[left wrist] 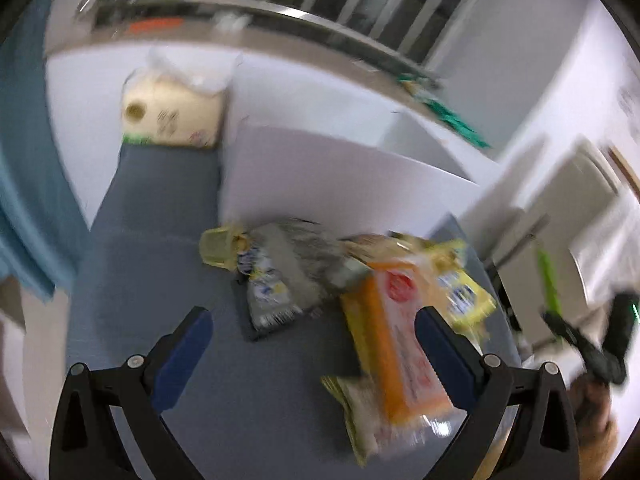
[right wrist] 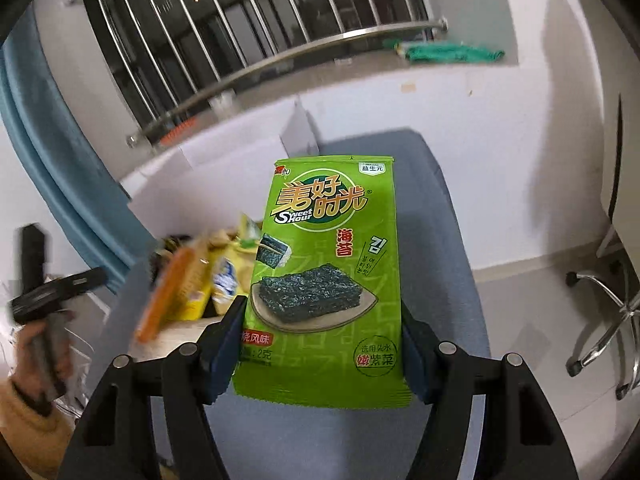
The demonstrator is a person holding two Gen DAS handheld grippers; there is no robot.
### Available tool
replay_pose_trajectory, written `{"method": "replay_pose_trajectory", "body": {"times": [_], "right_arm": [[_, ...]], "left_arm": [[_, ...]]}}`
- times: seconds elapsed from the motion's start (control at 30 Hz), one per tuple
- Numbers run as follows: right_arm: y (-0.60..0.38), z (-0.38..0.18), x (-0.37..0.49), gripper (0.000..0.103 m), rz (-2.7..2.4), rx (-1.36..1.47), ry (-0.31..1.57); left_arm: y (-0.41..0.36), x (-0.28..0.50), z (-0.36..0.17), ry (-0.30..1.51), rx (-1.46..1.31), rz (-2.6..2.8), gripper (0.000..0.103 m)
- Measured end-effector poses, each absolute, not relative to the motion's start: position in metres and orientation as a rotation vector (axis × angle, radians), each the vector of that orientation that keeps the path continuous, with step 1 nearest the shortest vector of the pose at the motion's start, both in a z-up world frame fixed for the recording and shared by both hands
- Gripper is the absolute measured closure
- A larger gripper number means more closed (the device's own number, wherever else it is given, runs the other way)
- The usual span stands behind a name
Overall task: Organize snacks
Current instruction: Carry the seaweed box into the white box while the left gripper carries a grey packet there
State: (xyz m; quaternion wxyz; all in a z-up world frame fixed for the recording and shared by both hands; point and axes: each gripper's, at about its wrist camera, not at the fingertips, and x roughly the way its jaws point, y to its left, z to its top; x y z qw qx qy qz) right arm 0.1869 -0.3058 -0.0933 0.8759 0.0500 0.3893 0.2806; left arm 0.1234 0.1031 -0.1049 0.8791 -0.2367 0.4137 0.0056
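Right gripper (right wrist: 320, 344) is clamped on the bottom of a green seaweed packet (right wrist: 326, 268), long axis pointing straight away, held above the grey surface (right wrist: 436, 240). Left gripper (left wrist: 312, 344) is wide open and empty, its right finger just over the orange packet (left wrist: 394, 340), snack pile (left wrist: 288, 276) further out.

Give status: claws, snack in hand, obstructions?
Left claw open, empty, above the snack pile. Right claw shut on green seaweed packet, lifted off the grey surface. Left view blurred; nothing seen blocking.
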Motion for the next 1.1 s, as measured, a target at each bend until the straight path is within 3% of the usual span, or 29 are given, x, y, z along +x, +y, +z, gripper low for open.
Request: {"method": "replay_pose_trajectory", "body": {"times": [0.3,0.4,0.47,0.67,0.87,1.1], "right_arm": [[-0.307,-0.081,0.163,0.031,0.589,0.087,0.774],[-0.301,-0.083,0.162,0.031,0.604,0.081,0.779],[-0.294,-0.086,0.159,0.031,0.616,0.060,0.780],[-0.278,-0.083,0.157,0.031,0.662,0.034,0.769],[-0.255,-0.077,0.163,0.031,0.706,0.027,0.747],[-0.204,-0.053,0.196,0.030,0.759,0.002,0.716]], "left_arm": [[0.132,0.178,-0.149,0.919,-0.855,0.130,0.001],[0.125,0.183,-0.156,0.929,-0.823,0.138,0.031],[0.122,0.177,-0.158,0.914,-0.824,0.082,0.037],[0.114,0.131,-0.136,0.824,-0.710,0.016,0.039],[0.102,0.090,-0.069,0.668,-0.503,-0.015,0.039],[0.102,0.117,0.004,0.542,-0.372,-0.038,0.039]]}}
